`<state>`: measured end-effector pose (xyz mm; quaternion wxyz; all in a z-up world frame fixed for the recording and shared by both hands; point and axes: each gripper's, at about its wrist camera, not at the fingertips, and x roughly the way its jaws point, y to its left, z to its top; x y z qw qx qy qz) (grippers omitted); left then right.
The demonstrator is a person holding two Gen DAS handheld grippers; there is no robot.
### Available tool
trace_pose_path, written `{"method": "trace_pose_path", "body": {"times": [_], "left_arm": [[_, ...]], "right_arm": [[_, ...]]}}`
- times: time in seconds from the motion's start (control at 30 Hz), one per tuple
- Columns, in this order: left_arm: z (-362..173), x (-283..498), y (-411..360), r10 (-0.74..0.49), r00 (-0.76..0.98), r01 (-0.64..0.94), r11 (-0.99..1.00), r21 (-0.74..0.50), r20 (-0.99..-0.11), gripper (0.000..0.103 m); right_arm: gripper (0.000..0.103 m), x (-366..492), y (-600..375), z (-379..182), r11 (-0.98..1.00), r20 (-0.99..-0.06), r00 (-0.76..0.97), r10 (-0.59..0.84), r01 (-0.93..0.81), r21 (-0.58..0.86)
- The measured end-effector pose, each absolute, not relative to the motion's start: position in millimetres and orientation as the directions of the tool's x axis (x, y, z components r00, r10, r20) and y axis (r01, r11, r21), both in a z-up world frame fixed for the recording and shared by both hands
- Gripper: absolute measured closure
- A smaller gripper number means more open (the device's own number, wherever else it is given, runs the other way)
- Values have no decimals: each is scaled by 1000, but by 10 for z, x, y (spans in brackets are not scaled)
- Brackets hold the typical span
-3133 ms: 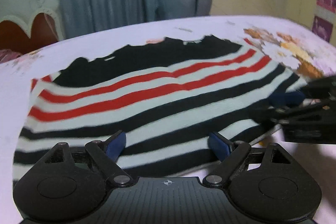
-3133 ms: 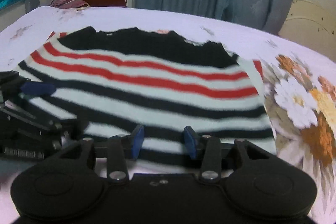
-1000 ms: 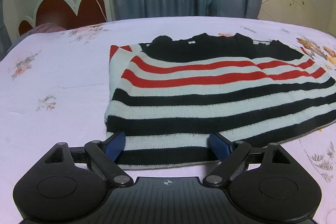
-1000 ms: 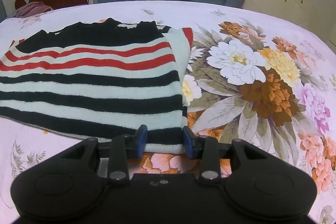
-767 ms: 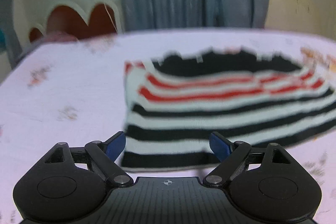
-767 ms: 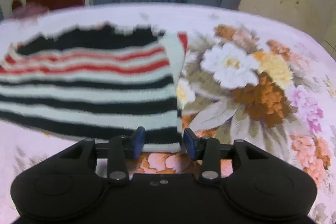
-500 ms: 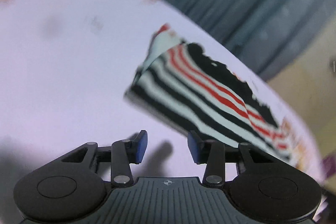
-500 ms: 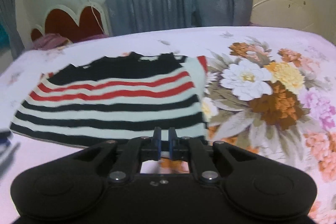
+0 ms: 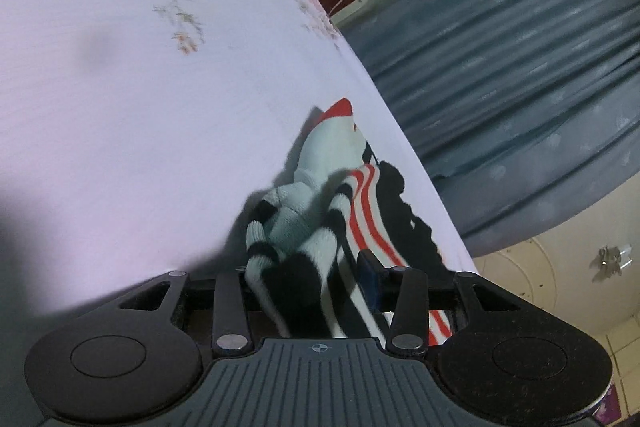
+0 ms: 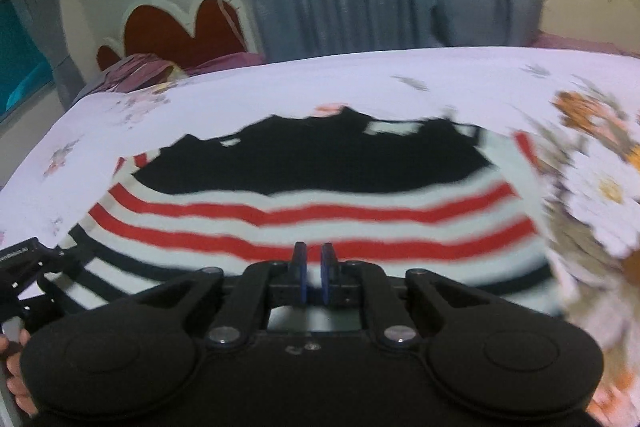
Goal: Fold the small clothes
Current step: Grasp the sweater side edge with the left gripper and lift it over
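Striped sweater (image 10: 320, 219) lying on the bedsheet (image 9: 120, 107), partly folded with a further fold just begun: left gripper (image 9: 308, 287) pinches its bunched corner, right gripper (image 10: 314, 267) has its fingers pressed together on nothing visible; remaining folds are still outstanding.

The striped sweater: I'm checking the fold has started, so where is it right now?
The striped sweater lies on the floral bedsheet below the heart-shaped headboard; in the left wrist view its bunched corner sits between the left gripper fingers.
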<state>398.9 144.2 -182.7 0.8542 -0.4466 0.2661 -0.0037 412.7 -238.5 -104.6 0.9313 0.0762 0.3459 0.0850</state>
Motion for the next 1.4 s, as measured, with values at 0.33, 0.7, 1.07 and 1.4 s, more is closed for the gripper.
{"method": "trace_pose_path", "body": {"times": [0.33,0.7,1.07,1.4], "left_arm": [[-1795,3937,1569,-305,857,-201,543,-815,-415,86],[-1179,4088,1184,-354,873,-54,613,-788,-335,86],[-322,4360,-782,-482,752,203,818,-539,-449,86],[-522,4079,-2145,-577,520,386,816,-429,-629,37]], "right_arm": [[99,4453,-1984,-1351,980,-704,685,189,-182,86],[99,4421,-2012,-1341,974,-694,688,212,-210,90],[95,4008,-3781,-1039,902,-531,821,209,48,430],[63,3531,-5055,-1125,797,-519,832,195,174,579]]}}
